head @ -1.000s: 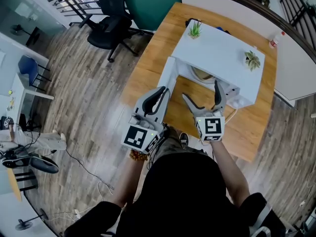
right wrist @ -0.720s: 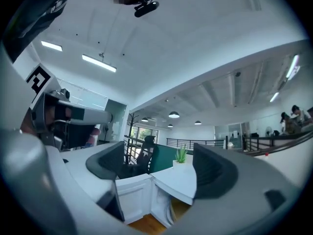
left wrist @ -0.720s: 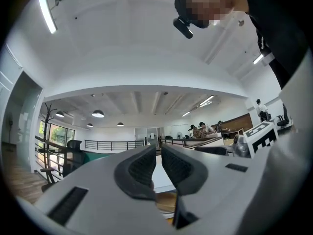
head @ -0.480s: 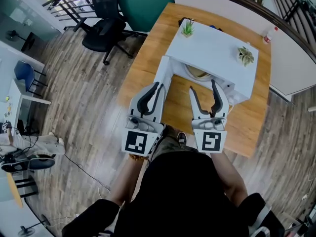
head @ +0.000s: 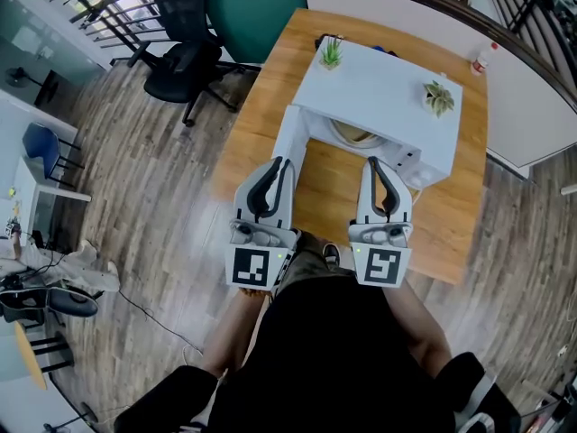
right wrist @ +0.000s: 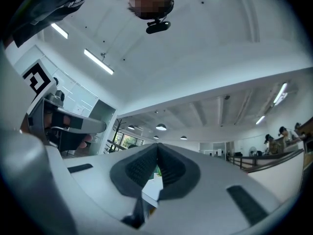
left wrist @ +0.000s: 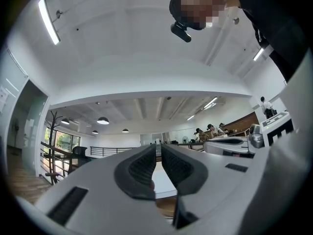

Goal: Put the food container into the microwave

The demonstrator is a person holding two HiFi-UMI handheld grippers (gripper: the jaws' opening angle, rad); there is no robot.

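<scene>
Looks nearly done w/ food container (head: pixel 353 134) seemingly inside open microwave (head: pixel 383 84), w/ L gripper (head: pixel 281 163) clenched empty & R gripper (head: pixel 373 163) just closing on nothing.

Head view: microwave (head: pixel 388 93) seen from above; its white top covers most of the cavity. Only part of a pale round thing (head: pixel 353 134) shows in the opening, container or turntable not resolvable. Bottle (head: pixel 480 58) at upper right: too small to read. Both hands are hidden under left gripper (head: pixel 282 161) and right gripper (head: pixel 371 161). Torso (head: pixel 334 359) cut off at the bottom edge. In both gripper views the jaws block lower centre; distant people (left wrist: pixel 211 129) at right are too small to make out.
</scene>
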